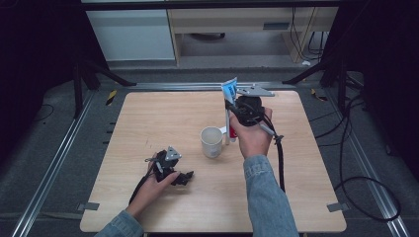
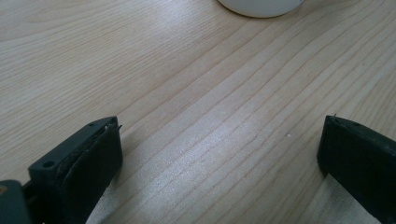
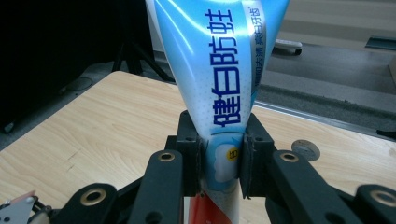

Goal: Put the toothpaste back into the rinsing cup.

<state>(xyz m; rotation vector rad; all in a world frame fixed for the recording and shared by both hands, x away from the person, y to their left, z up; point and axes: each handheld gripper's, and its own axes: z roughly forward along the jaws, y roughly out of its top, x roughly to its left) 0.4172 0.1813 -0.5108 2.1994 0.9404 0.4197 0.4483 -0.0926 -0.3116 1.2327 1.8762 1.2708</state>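
My right gripper (image 1: 230, 107) is shut on a blue and white toothpaste tube (image 1: 229, 92) and holds it upright, crimped end up, just right of a white mug (image 1: 211, 141) in the middle of the table. In the right gripper view the tube (image 3: 223, 79) rises between the jaws of the gripper (image 3: 221, 161), and its red lower end hangs below them. My left gripper (image 1: 187, 177) rests low on the wooden table (image 1: 148, 118) at the front left, open. In the left gripper view the gripper (image 2: 219, 149) has only bare wood between its jaws, and the mug's base (image 2: 259, 5) sits at the top edge.
Metal rails run along the table's left, right and far sides. Black stand legs, cables and a pale cabinet (image 1: 131, 34) lie on the floor beyond the far edge. A cable trails from the right gripper down along the sleeve.
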